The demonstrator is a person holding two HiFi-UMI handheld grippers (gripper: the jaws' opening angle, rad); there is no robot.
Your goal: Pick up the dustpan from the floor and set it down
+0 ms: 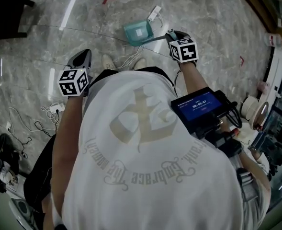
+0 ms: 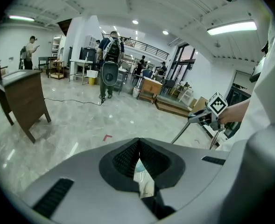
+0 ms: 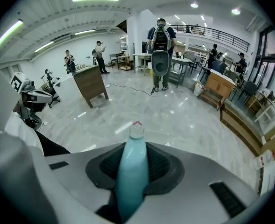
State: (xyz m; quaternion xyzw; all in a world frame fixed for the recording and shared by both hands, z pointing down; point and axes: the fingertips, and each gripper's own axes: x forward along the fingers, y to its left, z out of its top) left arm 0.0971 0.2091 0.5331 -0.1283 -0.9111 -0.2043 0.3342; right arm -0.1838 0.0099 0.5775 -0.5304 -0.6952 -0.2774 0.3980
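Note:
The teal dustpan hangs out over the marble floor ahead of my feet, on a thin metal rod that runs to my right gripper. In the right gripper view that gripper is shut on the dustpan's teal handle, whose whitish cap pokes up past the jaws. Whether the pan touches the floor I cannot tell. My left gripper is held at the left, apart from the dustpan. Its jaws are shut with nothing between them. The left gripper view also shows the right gripper and the rod.
A power strip with white cables lies on the floor at the left, and a white plug lies beyond the dustpan. Dark furniture stands at the top left. A wooden table and a person with a backpack are farther off.

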